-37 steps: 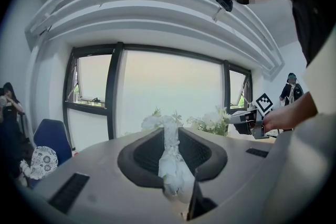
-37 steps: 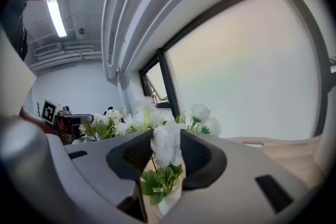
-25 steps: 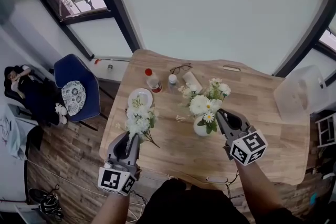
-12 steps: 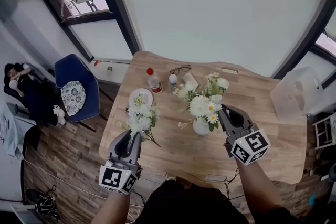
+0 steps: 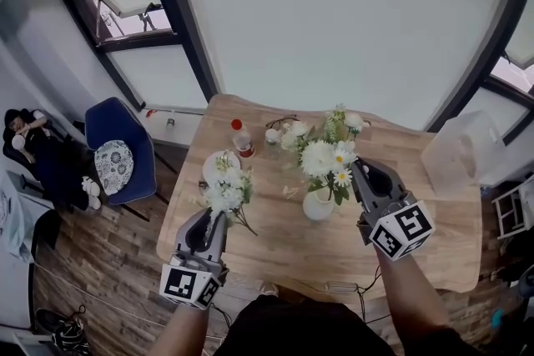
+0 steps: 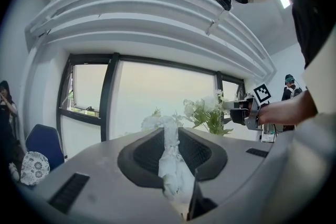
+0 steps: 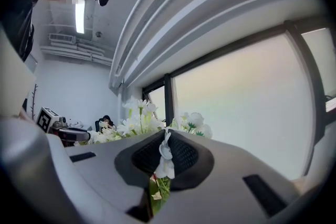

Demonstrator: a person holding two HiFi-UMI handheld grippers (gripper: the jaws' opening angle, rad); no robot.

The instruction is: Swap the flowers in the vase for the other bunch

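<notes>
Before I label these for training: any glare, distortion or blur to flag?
Head view: fisheye bows the window frames; table evenly lit, sharp. Left gripper view: bright window backlights the white bunch, pale on pale. Right gripper view: dark vignette; daisy bunch backlit too.

Table (image 5: pixel 434 213): right part and near strip bare, open passage there. Far side crowded with red-capped bottle (image 5: pixel 242 137), small bottle (image 5: pixel 272 134) and plate (image 5: pixel 209 169). Centre blocked by vase (image 5: pixel 318 204) with daisy bunch (image 5: pixel 324 156) over it; white bunch (image 5: pixel 224 194) fills left edge.
</notes>
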